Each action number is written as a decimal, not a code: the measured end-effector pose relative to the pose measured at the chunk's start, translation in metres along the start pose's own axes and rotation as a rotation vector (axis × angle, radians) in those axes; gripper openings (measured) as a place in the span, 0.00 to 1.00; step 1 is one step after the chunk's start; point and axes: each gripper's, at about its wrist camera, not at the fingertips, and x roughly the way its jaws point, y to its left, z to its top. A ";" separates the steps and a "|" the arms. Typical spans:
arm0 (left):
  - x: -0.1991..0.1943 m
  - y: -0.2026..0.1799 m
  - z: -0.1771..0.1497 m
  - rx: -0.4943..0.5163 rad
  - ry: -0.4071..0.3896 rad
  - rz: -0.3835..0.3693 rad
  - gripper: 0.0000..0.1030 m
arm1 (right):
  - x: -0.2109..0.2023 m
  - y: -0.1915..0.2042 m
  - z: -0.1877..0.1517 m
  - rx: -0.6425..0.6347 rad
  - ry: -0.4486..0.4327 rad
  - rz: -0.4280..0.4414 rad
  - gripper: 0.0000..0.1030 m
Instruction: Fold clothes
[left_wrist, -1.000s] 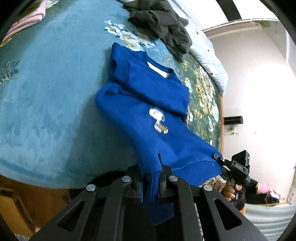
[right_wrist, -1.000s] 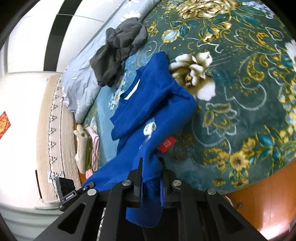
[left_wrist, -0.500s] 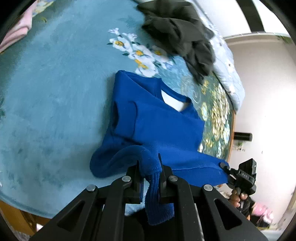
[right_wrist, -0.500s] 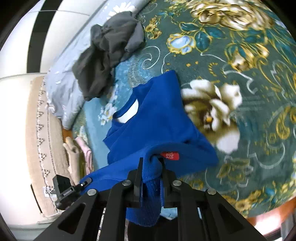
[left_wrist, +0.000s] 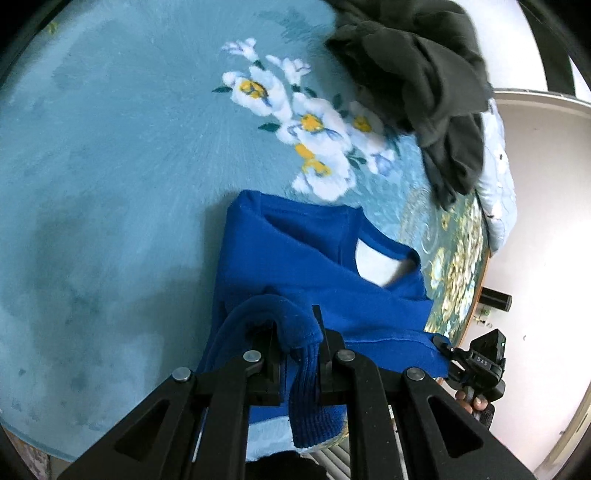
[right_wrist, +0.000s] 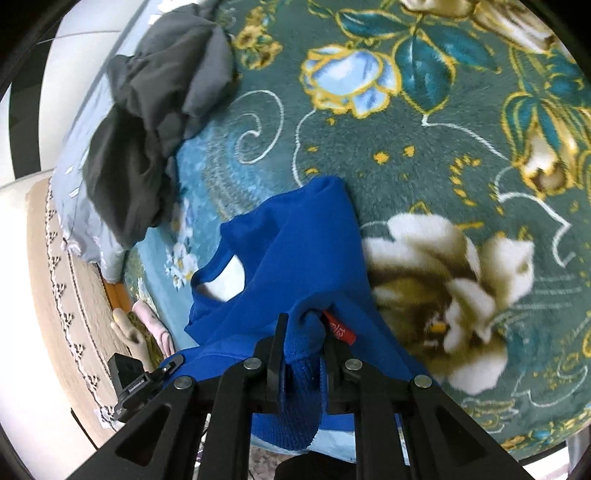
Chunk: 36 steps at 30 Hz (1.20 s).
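A blue sweater lies on the floral bedspread, collar end away from me, white lining showing at the neck. Its ribbed hem is doubled over the body. My left gripper is shut on one hem corner, whose ribbed edge hangs down between the fingers. In the right wrist view the same blue sweater runs up from my right gripper, which is shut on the other hem corner beside a red label. Each view shows the other gripper at the picture's edge, pinching the stretched hem.
A dark grey garment lies crumpled beyond the sweater, also visible as the grey garment in the right view. A pale pillow borders it. Pink folded clothes sit near the bed's edge. A person's hand grips the right tool.
Both grippers have carried the hem forward and down over the sweater's body toward the collar. The printed chest motif is now covered by the fold. The grey garment looms closer.
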 end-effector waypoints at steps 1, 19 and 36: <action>0.004 0.002 0.004 -0.013 0.005 -0.001 0.10 | 0.003 -0.001 0.004 0.009 0.008 0.002 0.13; -0.034 0.021 0.015 -0.177 -0.088 -0.261 0.30 | -0.046 -0.010 0.015 0.034 -0.076 0.091 0.39; -0.016 0.001 0.000 0.305 -0.310 0.140 0.31 | -0.016 0.032 0.003 -0.389 -0.318 -0.149 0.41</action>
